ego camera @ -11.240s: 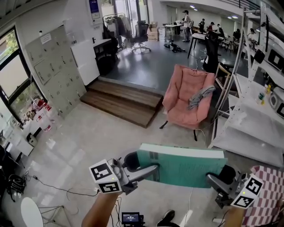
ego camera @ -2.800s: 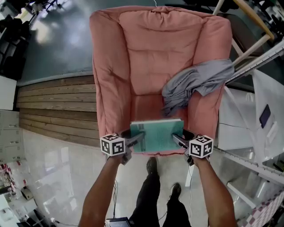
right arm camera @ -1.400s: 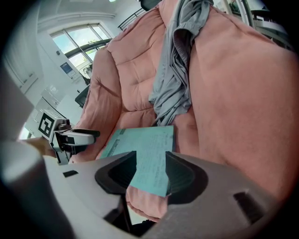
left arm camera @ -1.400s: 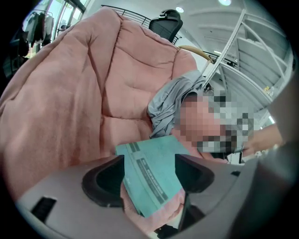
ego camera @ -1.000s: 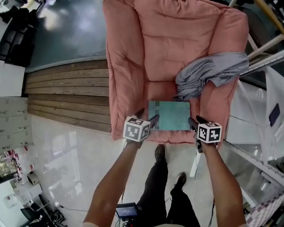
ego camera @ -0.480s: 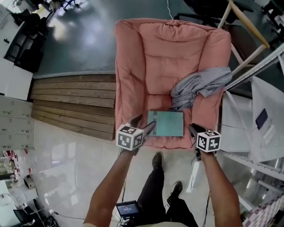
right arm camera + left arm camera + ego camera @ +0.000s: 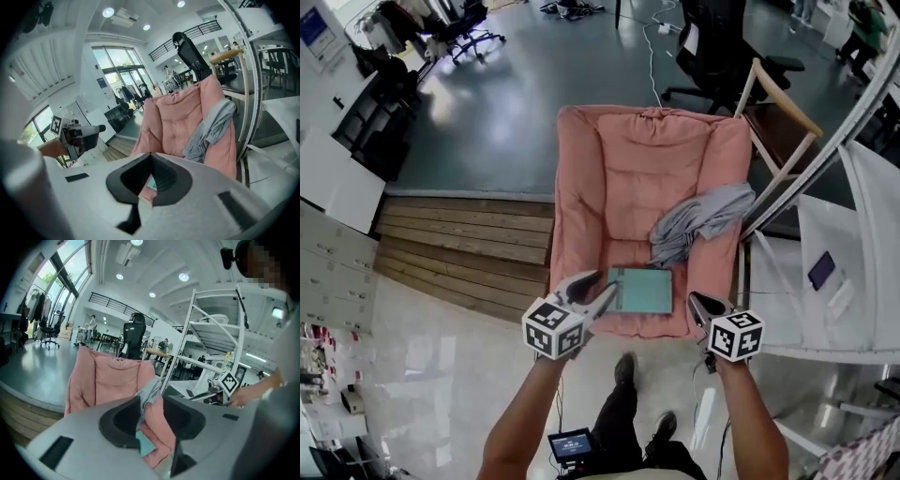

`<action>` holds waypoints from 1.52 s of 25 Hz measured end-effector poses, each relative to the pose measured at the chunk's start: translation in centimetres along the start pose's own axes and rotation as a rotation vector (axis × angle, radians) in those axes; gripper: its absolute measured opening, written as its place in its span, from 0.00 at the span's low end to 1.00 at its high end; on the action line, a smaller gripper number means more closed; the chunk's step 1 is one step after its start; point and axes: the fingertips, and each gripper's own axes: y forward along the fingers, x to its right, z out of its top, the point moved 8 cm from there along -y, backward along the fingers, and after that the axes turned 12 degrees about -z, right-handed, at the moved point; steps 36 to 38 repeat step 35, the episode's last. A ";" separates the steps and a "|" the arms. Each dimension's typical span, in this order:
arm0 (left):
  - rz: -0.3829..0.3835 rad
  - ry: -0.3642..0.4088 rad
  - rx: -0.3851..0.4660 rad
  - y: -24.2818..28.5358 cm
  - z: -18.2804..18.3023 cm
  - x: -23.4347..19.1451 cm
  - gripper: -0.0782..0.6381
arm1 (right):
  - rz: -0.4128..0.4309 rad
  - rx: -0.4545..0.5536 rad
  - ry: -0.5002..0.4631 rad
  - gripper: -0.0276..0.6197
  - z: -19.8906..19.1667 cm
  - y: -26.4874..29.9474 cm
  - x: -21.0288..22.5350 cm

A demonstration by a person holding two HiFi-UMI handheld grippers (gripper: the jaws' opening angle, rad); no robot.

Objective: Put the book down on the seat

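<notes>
While the fingers of my left gripper (image 7: 595,289) have just been closing yet stand apart on nothing, those of my right gripper (image 7: 696,302) have closed fully, empty. The book (image 7: 641,290) lies flat on the chair (image 7: 647,159) seat between them, clear of both, a grey cloth (image 7: 698,220) behind it.

The armchair (image 7: 637,169) is soft pink cloth, puffy and stitched into pads. A grey cloth (image 7: 703,217) lies crumpled on its right arm, thin and floppy. The book (image 7: 642,290) has a smooth, matt green-blue cover. Left of the chair, the steps (image 7: 459,239) are brown wood planks with lines in them. The near floor (image 7: 431,375) is pale, hard and very shiny. The far floor (image 7: 516,122) is dark grey and shiny too, with bright spots of light.
</notes>
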 end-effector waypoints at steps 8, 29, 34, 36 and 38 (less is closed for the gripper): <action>-0.064 0.144 0.107 -6.1 6.9 10.3 0.24 | 0.106 0.147 -0.090 0.03 5.1 -11.9 -5.8; -0.043 0.386 0.245 -17.5 11.6 31.5 0.21 | 0.218 0.395 -0.438 0.03 8.4 -38.0 -12.6; -0.010 0.400 0.256 -19.2 10.9 33.8 0.22 | 0.230 0.393 -0.457 0.03 6.9 -40.3 -12.7; -0.007 0.404 0.258 -19.5 10.8 34.2 0.22 | 0.231 0.392 -0.457 0.03 6.6 -40.8 -12.7; -0.007 0.404 0.258 -19.5 10.8 34.2 0.22 | 0.231 0.392 -0.457 0.03 6.6 -40.8 -12.7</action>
